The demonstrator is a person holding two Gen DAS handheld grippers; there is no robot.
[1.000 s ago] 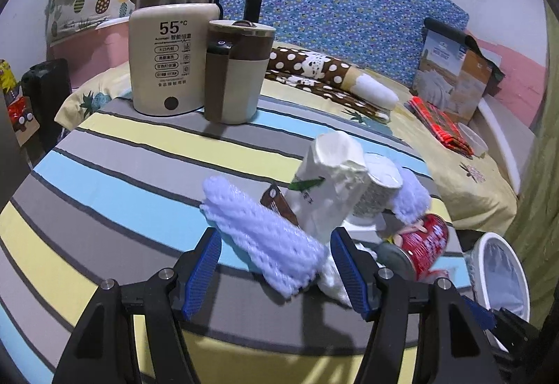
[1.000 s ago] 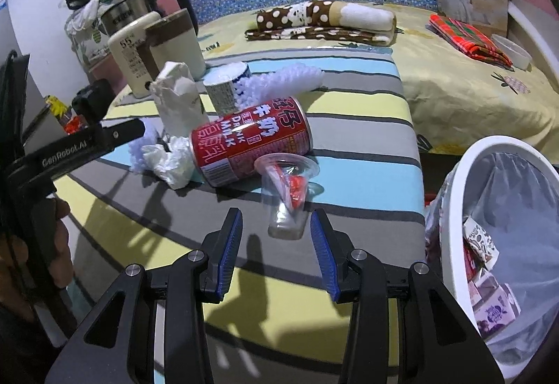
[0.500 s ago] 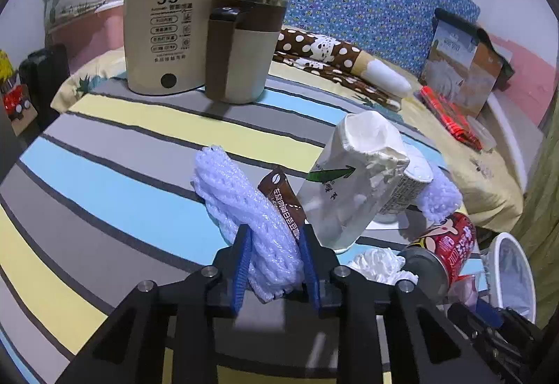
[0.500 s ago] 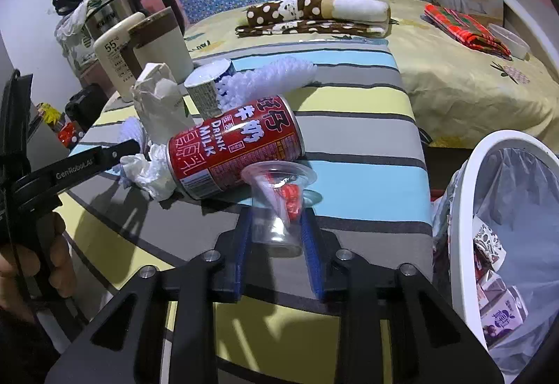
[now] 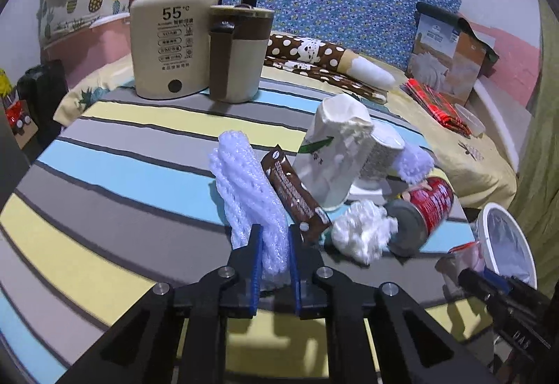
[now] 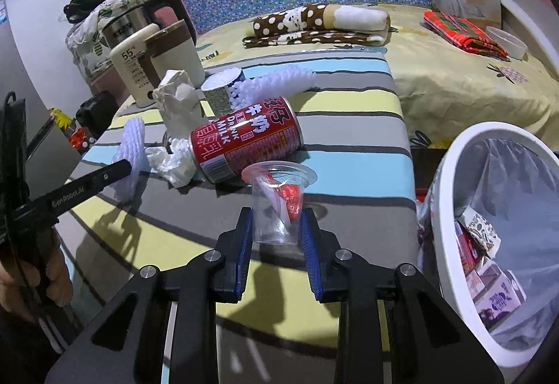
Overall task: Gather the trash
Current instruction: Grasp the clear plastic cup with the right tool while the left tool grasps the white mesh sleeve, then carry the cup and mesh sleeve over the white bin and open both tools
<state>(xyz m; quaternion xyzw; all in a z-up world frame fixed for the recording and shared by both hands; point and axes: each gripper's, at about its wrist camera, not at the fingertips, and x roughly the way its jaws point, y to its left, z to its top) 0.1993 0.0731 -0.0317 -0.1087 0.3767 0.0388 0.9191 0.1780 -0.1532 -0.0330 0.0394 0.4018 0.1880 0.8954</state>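
Observation:
My left gripper [image 5: 274, 249] is shut on a white foam net sleeve [image 5: 244, 188] and holds it upright over the striped table [image 5: 122, 181]. A brown wrapper [image 5: 293, 192], a white paper bag [image 5: 335, 153], a crumpled tissue [image 5: 363, 230] and a red milk can [image 5: 422, 209] lie just right of it. My right gripper [image 6: 277, 233] is shut on a clear plastic cup [image 6: 277, 205] with red scrap inside. The red can [image 6: 244, 143] lies just beyond the cup. A white trash bin [image 6: 496, 209] with a liner stands at the right.
A cream kettle [image 5: 167, 52] and a brown-and-cream mug [image 5: 237, 55] stand at the table's far side. A paper cup [image 6: 223, 92] and a second foam net [image 6: 276, 83] lie behind the can. A bed [image 6: 454, 69] with a spotted pillow lies beyond.
Both grippers have closed: the left on the foam net, the right on the clear cup. Both objects are now raised a little off the table.

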